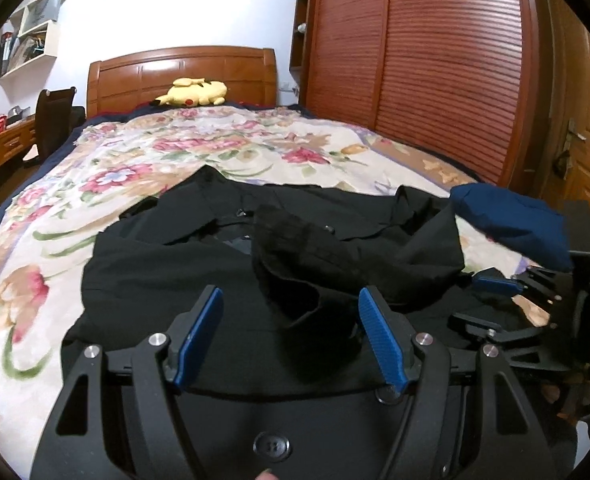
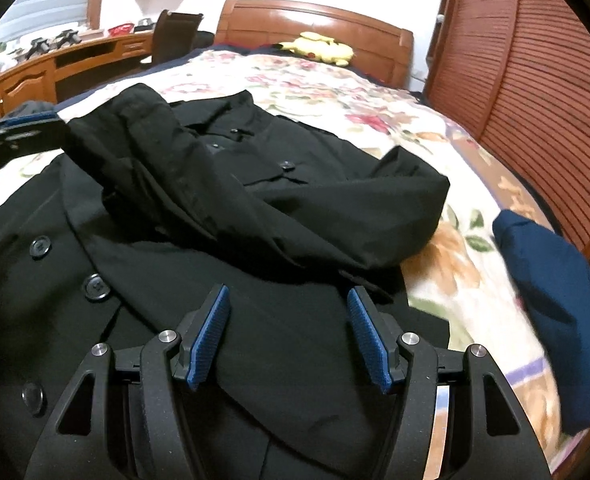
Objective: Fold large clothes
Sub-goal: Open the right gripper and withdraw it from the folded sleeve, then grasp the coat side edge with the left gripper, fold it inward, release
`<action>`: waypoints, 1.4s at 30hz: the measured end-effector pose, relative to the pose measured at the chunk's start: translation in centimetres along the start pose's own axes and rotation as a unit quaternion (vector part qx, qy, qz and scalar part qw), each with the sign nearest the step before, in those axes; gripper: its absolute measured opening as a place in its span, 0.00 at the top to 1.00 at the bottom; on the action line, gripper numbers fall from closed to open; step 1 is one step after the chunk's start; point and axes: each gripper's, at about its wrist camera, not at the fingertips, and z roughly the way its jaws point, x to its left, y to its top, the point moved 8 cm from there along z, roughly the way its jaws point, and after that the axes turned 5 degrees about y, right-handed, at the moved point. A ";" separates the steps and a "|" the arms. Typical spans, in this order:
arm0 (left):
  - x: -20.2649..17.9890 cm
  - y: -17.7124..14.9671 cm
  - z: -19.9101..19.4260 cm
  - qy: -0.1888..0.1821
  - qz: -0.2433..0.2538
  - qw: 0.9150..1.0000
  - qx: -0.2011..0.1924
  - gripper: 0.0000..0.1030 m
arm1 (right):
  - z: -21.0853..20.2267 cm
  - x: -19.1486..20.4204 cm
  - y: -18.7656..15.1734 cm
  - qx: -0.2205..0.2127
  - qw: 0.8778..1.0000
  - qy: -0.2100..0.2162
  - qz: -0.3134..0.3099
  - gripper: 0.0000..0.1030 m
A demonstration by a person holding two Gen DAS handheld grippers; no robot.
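Both jaws stood wide and empty over the black coat (image 2: 255,344), which lay spread on the bed (image 1: 55,216), one sleeve (image 1: 295,248) folded across its chest, probably so I could pinch the hem.

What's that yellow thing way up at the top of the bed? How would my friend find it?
Start at the shiny orange-brown wooden headboard at the far end of the bed with the flowery cream bedspread. Lying right against its base is a yellow plush toy with black-tipped ears and a red cheek spot. It is the only bright yellow thing there; the clothes nearer the camera are black or dark blue.
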 end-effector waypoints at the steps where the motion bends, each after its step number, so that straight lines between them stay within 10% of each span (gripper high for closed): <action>1: -0.1 0.0 0.4 -0.001 -0.001 1.000 0.003 0.32 | -0.1 0.0 -0.1 0.000 1.000 0.003 0.002 0.39; 8: -0.3 -0.4 1.9 -0.019 -0.013 1.000 0.019 0.33 | -0.7 0.0 -0.9 -0.002 1.000 0.012 0.008 0.39; 17: -0.1 -0.7 1.3 -0.020 -0.018 0.999 0.018 0.91 | -1.7 0.1 -1.6 -0.005 1.000 0.017 0.016 0.39; 33: 8.5 -2.0 -9.8 0.042 -0.064 0.995 -0.064 0.95 | -4.2 0.8 -0.6 -0.033 0.999 0.021 0.021 0.39; 42: 11.5 -5.5 -12.6 0.059 -0.074 0.995 -0.044 0.95 | -4.5 2.5 -0.3 -0.036 0.999 0.025 0.013 0.39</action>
